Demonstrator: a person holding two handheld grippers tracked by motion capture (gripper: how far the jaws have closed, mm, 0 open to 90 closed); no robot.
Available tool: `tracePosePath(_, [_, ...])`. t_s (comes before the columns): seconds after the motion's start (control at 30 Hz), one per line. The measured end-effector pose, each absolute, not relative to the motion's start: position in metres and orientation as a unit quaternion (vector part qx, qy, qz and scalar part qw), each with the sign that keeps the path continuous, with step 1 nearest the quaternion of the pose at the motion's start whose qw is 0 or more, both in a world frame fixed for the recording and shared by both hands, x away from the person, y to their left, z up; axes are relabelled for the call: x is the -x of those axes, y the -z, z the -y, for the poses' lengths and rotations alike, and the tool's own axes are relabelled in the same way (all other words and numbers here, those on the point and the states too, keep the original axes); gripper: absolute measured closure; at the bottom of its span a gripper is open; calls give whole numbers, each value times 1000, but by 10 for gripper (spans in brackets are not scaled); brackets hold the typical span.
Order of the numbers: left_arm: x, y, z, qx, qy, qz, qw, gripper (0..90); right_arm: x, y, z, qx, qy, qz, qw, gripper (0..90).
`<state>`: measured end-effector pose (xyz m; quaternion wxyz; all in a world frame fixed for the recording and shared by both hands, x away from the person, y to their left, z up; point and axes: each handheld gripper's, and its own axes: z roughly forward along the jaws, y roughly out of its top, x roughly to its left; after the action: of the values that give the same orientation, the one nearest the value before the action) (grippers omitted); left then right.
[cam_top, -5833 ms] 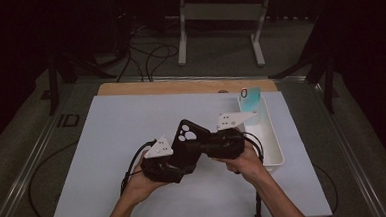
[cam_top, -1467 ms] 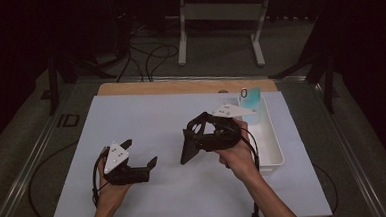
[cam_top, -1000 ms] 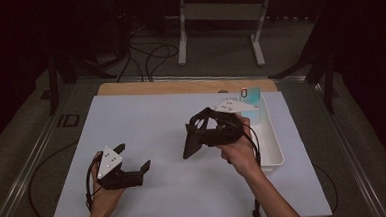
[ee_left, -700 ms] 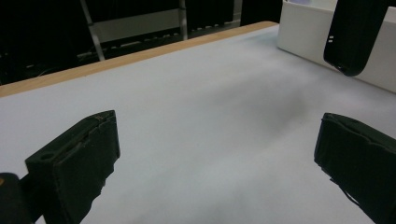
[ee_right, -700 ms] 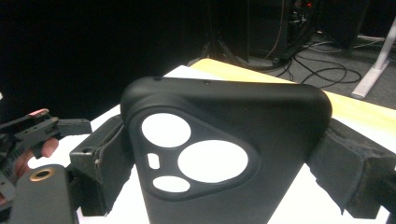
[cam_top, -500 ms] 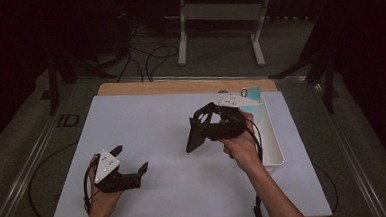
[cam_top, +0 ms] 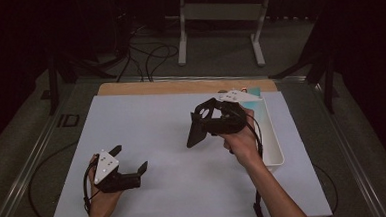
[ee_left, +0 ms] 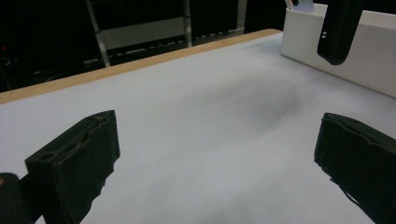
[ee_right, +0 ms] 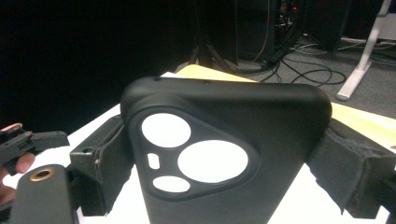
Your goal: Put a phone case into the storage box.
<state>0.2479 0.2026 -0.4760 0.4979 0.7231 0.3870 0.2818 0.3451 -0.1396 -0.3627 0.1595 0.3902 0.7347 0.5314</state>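
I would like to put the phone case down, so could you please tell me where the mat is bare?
The mat is bare between the left tongs and the case in the right tongs, and along its far edge by the wooden strip. It is crowded at the right, by the white bin.

Matte black phone case clamped in the right gripper, plain, white showing through its camera cutouts. Black jaws with grey plates on both, same for the left gripper. Pale grey-white mat underneath, light wood strip at its far edge. White bin just right of the right gripper, something teal inside.
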Motion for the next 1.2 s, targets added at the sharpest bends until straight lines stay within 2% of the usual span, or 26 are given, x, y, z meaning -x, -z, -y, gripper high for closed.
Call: tracePosePath(1.2, [-247, 476, -203, -719, -289, -389, 498, 7, -374, 356, 156, -417, -512, -727, 187, 134])
